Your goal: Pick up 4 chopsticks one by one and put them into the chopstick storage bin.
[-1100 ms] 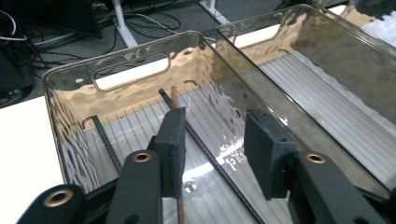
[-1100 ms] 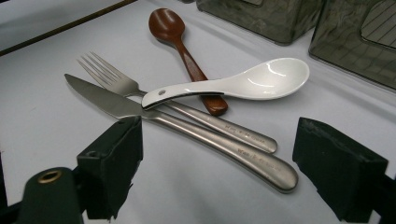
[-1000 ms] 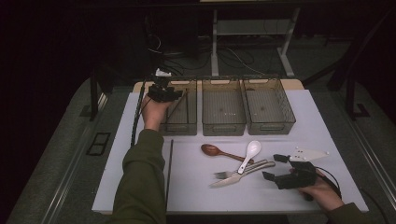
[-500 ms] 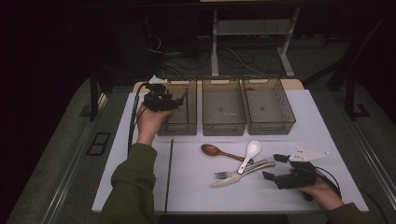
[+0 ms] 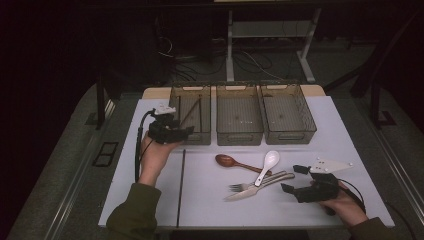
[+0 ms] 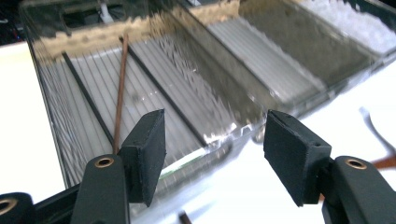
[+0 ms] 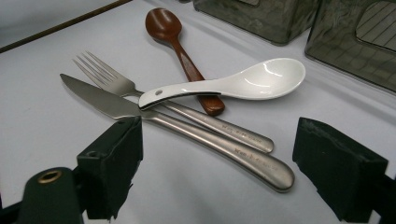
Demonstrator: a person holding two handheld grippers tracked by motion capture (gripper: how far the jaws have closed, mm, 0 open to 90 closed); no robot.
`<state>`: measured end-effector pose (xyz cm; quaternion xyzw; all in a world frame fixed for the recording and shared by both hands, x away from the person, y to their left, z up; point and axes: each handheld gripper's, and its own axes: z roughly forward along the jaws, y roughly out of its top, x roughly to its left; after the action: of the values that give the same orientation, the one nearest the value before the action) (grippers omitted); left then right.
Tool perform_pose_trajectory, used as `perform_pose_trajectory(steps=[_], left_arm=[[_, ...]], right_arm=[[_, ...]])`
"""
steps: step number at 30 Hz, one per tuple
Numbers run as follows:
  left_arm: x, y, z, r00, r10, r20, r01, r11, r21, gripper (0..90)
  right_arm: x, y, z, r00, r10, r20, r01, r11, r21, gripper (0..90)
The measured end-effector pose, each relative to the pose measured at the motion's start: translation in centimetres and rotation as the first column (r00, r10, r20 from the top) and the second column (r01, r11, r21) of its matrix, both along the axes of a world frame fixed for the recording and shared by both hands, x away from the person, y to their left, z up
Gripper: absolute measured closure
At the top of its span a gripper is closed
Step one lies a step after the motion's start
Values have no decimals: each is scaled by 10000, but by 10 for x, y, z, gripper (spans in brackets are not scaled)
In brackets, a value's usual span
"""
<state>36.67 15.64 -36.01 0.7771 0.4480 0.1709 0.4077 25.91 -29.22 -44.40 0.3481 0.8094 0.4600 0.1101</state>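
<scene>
On the white worktop (image 5: 215,212) the sorting is only at its beginning, as I judge it. Take the worktop in the high view as a clock face. Three clear bins stand in a row along 12 o'clock. The left bin (image 5: 197,136), toward 11 o'clock, already holds three chopsticks (image 6: 120,88), two black and one brown, lying along its floor. The middle bin (image 5: 239,135) and the right bin (image 5: 289,134) hold nothing that I can make out.

What is left is most of the work. The knife (image 7: 187,128) and the fork (image 7: 112,81) lie side by side at about 5 o'clock. The white spoon (image 7: 243,84) rests across both of them, and also across the handle of the wooden spoon (image 7: 175,42), which points toward the centre. One black chopstick (image 5: 181,190) lies alone at 8 o'clock, well apart from the others. So five pieces wait on the worktop, and three are put away.

Your left gripper (image 5: 187,131) is at 10 o'clock, just in front of the near wall of the left bin. Its jaws have just been opening; now they are spread and there is nothing between them. Your right gripper (image 5: 292,179) rests at 4 o'clock with its jaws also spread and empty, and they point at the handles of the knife and fork without touching them. I think the loose chopstick belongs with the other three, and each remaining kind of cutlery probably needs its own bin.
</scene>
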Motion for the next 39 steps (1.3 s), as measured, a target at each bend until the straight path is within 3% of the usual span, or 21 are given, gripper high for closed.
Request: perform_pose_trajectory(steps=[10,20,30,39], left_arm=[[-18,7,-30,9995,226,-217,-223,9996,167,443],[-12,10,-66,9956,723,-597,-696,9965,454,599],[-2,7,-79,9903,876,-1080,-811,9947,630,711],[0,4,-85,9898,816,-1165,-721,9939,839,757]], right_arm=[[0,0,0,10000,2,7,-2,10000,-39,159],[0,0,-1,10000,28,30,-28,10000,-91,160],[0,1,-1,10000,53,24,-53,9999,-111,159],[0,1,-1,10000,62,28,-62,9999,-111,159]])
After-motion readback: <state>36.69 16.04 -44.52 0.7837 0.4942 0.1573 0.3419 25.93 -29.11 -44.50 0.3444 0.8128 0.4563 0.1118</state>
